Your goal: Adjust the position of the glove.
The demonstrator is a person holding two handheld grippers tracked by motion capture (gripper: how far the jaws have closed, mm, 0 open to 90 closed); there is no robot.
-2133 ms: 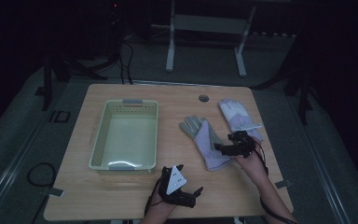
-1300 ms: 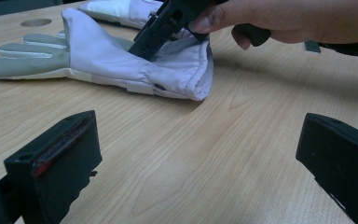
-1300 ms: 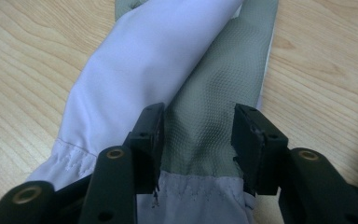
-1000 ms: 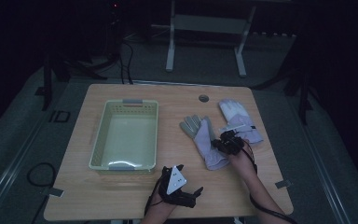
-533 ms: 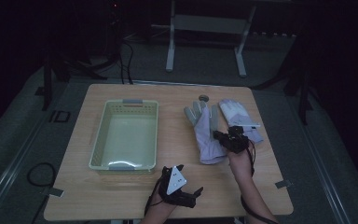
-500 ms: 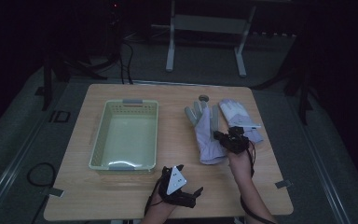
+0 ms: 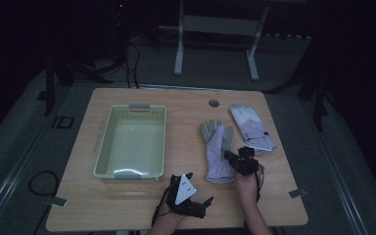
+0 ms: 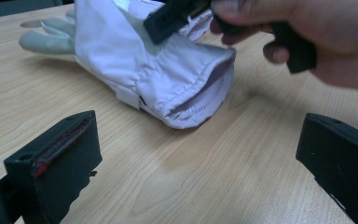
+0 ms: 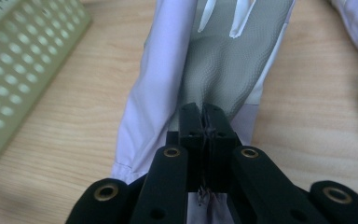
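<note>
Wooden table [image 7: 127, 205], right tongs [image 7: 231, 157] pinching pale glove [image 7: 217, 152].

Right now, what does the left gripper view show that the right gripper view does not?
Left gripper view alone: the glove's open cuff, a hand holding the right tool, and the left tool with jaws wide apart. Right gripper view alone: the basket, and the jaws shut on the glove. Both: that glove lying on the table.
</note>
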